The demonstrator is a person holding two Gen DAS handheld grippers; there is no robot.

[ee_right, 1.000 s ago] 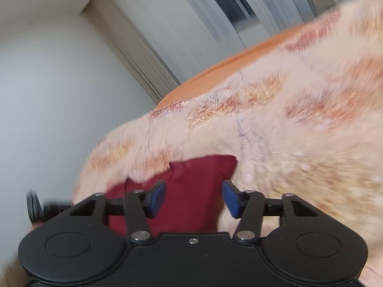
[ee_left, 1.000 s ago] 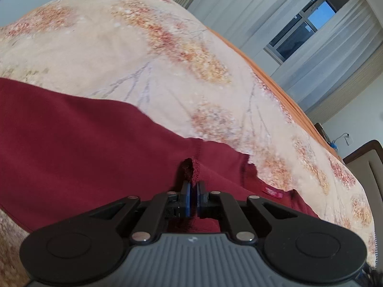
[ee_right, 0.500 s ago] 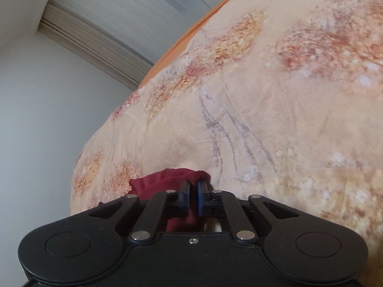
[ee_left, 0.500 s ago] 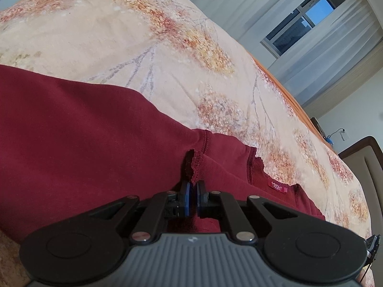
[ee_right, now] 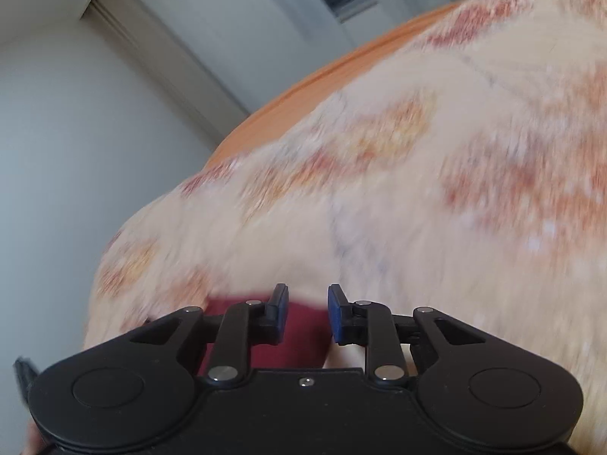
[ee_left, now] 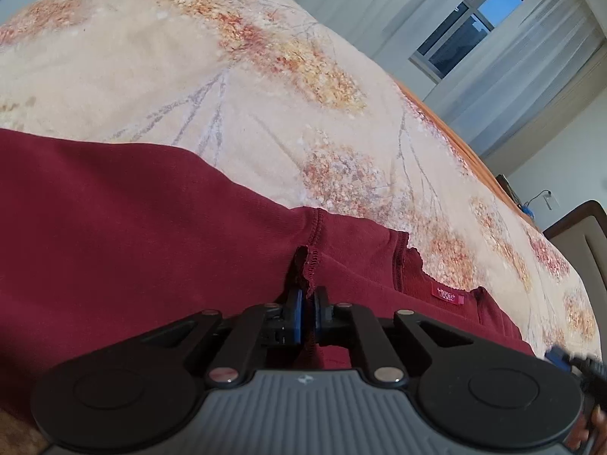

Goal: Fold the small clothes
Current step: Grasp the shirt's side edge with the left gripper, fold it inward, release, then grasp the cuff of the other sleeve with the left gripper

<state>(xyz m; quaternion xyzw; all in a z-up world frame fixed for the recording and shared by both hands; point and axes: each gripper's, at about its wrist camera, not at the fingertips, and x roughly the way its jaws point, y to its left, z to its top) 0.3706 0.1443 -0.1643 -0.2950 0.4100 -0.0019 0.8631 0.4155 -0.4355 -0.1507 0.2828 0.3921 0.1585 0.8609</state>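
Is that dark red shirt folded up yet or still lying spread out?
Mostly spread: the shirt lies flat across the bedspread, neck label showing. The left gripper pinches one hem.

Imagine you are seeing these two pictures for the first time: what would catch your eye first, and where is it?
First, the dark red garment spread over the lower left of the floral bedspread, its hem pinched in the shut left claw. Next, the right claw, whose blue pads have just been opening, stands apart above a corner of the same red cloth without gripping it. A bright window sits top right.
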